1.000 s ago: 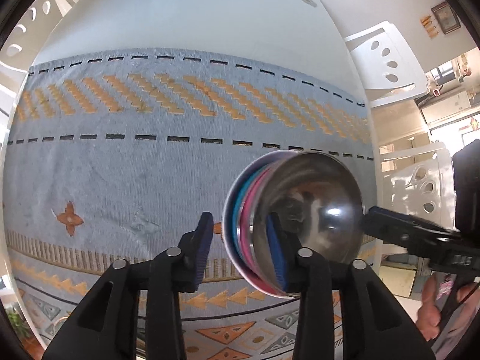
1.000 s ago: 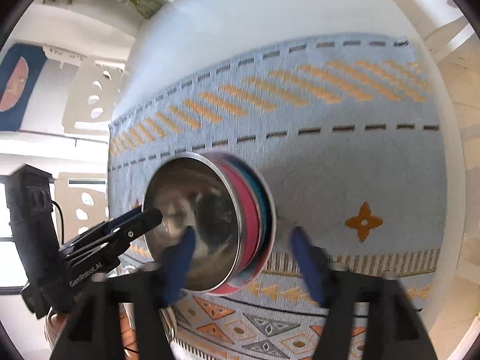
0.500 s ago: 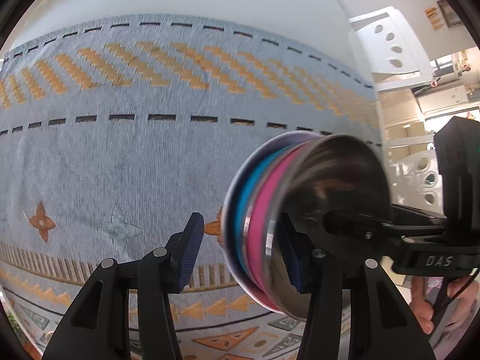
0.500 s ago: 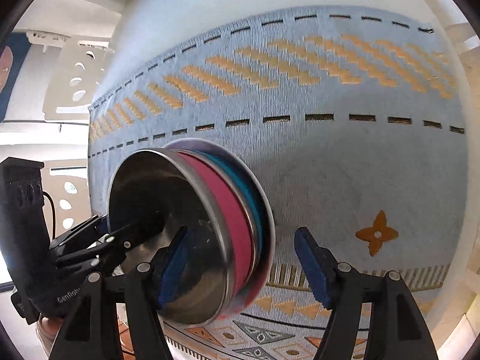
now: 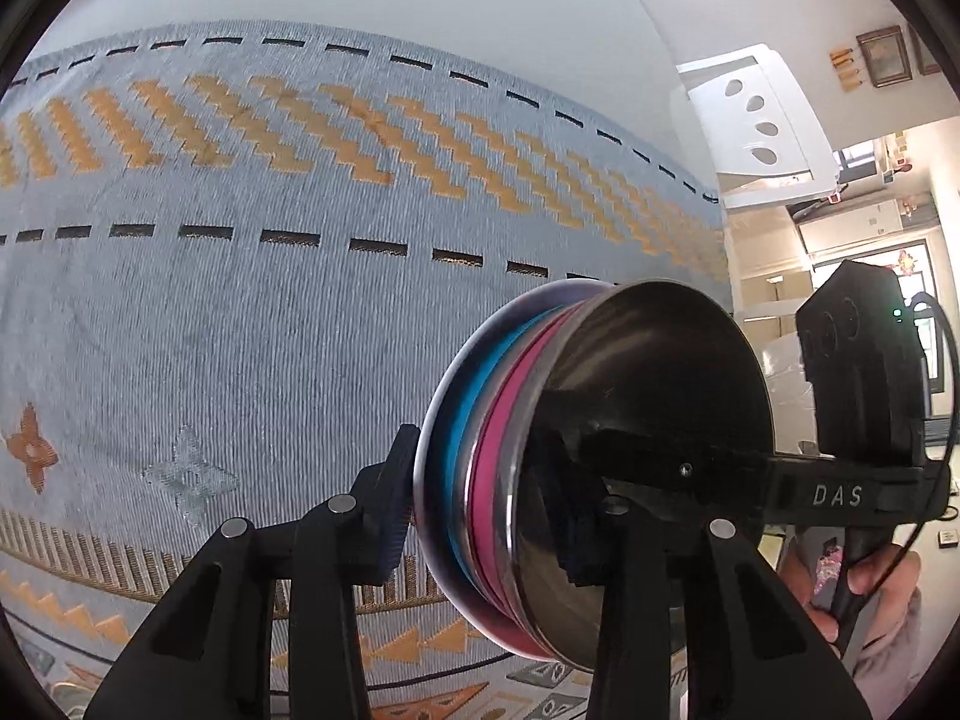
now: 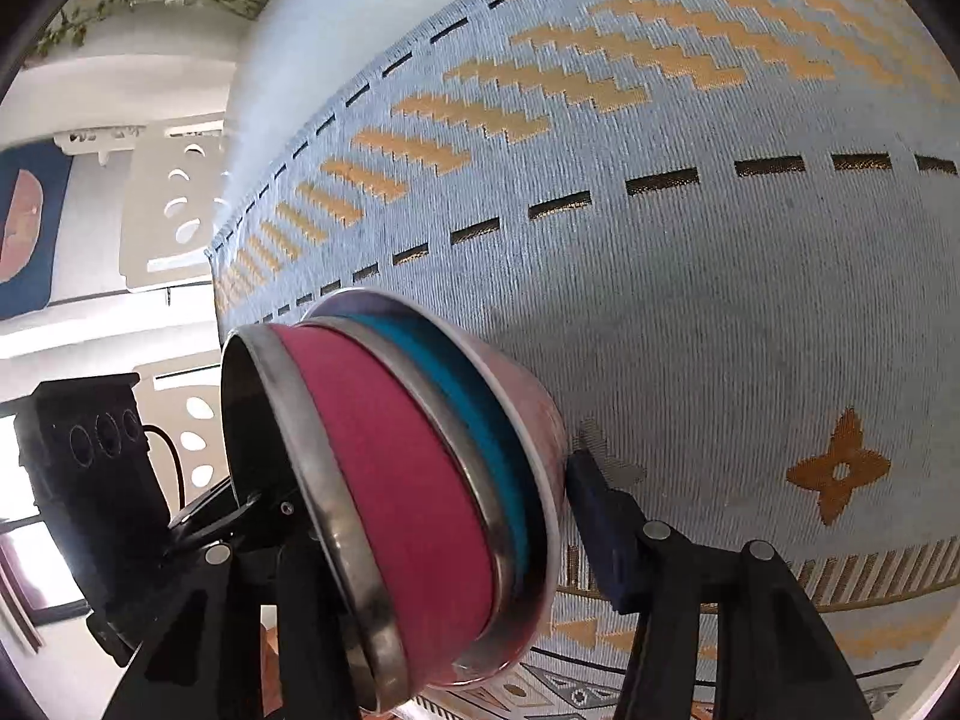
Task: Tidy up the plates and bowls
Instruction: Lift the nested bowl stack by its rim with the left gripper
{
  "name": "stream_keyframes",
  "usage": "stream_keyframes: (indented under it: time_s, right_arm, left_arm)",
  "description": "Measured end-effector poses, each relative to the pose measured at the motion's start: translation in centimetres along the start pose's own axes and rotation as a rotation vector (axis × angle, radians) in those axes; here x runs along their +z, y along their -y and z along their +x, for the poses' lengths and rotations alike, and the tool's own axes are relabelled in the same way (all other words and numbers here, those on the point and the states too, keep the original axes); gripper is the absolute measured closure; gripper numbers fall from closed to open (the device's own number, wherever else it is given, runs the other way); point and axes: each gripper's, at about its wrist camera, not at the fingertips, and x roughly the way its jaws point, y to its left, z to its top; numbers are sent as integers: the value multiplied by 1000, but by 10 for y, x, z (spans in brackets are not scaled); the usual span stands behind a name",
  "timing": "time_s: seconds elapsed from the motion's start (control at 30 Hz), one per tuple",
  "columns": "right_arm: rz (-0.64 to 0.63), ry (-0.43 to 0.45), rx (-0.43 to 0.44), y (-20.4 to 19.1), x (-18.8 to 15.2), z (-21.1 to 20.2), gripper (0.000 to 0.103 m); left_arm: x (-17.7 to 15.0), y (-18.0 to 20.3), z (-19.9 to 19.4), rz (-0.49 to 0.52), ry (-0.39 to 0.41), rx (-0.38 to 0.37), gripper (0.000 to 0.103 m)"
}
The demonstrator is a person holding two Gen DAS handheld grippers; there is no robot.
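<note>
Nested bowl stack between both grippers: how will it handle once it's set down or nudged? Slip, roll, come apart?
The bowl stack is held on edge, so set down like this it would likely roll or tip over. Its polished steel rims look slippery against the closing left gripper and right gripper. The bowls seem only loosely nested, so they may slide apart.

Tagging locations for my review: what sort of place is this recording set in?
Probably a home dining area: a patterned blue tablecloth on a white table, white cut-out chairs, framed pictures on the wall.

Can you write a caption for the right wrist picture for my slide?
Two tools close around a tilted stack of bowls above a blue patterned tablecloth.
</note>
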Motion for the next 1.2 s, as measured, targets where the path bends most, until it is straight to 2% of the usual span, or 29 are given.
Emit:
stream_keyframes:
  time_s: [0.13, 0.37, 0.6, 0.87, 1.2]
  right_arm:
    - [-43, -19, -52, -12, -1, 3, 51]
    - [-76, -30, -48, -26, -4, 4, 51]
    - [-70, -27, -54, -33, -18, -1, 51]
    - [-81, -6, -60, -37, -38, -15, 51]
    - [-151, 0, -64, -47, -83, -40, 51]
  left_arm:
    - [1, 8, -2, 28, 0, 67, 68]
    - [3, 7, -20, 20, 21, 66, 68]
    - [-10, 16, -30, 36, 26, 80, 68]
    - [-34, 34, -47, 49, 51, 82, 68]
    - [-82, 47, -81, 20, 104, 98, 68]
